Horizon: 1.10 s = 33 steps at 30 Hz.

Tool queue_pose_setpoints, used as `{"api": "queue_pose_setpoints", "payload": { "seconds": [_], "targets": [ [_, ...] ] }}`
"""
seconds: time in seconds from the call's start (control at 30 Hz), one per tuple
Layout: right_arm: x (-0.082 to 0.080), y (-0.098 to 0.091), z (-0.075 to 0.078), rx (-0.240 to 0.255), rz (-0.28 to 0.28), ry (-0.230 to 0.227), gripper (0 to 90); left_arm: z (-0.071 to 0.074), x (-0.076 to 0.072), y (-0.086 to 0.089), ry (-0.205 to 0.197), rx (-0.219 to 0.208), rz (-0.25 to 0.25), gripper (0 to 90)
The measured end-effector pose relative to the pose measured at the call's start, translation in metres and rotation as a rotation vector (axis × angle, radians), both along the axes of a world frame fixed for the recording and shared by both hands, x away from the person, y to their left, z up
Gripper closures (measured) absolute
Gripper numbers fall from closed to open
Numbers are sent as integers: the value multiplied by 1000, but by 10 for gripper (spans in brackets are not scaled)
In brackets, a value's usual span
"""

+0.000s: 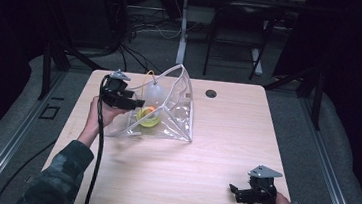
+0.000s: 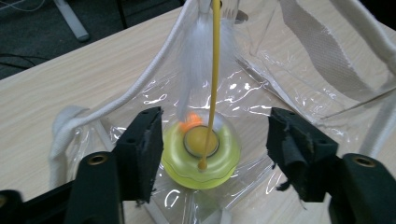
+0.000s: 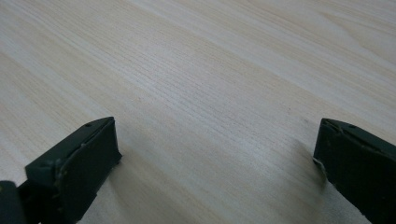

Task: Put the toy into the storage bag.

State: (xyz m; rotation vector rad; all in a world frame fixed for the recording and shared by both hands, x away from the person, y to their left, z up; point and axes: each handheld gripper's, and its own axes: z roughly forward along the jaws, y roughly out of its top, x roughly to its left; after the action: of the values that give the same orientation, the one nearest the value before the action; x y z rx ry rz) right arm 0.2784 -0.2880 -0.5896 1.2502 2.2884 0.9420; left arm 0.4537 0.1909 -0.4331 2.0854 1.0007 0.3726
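Observation:
A clear plastic bag with white webbing trim lies open on the left half of the wooden table. Inside it sits a yellow-green round piece with an orange spot, under a whitish translucent bulb and a thin yellow cord. My left gripper is at the bag's left side. In the left gripper view it stands open, with the yellow-green piece beyond the gap between its jaws and untouched. My right gripper rests near the table's front right corner, open over bare wood.
A small round cable hole sits in the table near its far edge. Behind the table are a white desk leg, dark frames and loose cables on the floor. The person's left sleeve comes in at the front left.

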Motion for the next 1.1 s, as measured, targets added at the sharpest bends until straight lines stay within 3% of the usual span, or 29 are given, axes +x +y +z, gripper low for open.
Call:
{"api": "queue_pose_setpoints", "payload": {
  "seconds": [0.2, 0.27, 0.4, 0.73, 1.1],
  "targets": [
    [0, 0, 0, 0, 0, 0, 0, 8, -10, 6, -5, 1, 5, 262],
    [0, 0, 0, -1, 0, 0, 0, 11, -15, 10, -4, 18, 19, 186],
    [0, 0, 0, 0, 0, 0, 0, 16, -20, 17, -10, 26, 26, 156],
    [0, 0, 0, -1, -2, -4, 0, 31, -48, 44, -56, 34, 80, 7],
    [0, 0, 0, 3, 0, -3, 0, 23, -68, 64, -43, 53, 98, 0]
  ]
}}
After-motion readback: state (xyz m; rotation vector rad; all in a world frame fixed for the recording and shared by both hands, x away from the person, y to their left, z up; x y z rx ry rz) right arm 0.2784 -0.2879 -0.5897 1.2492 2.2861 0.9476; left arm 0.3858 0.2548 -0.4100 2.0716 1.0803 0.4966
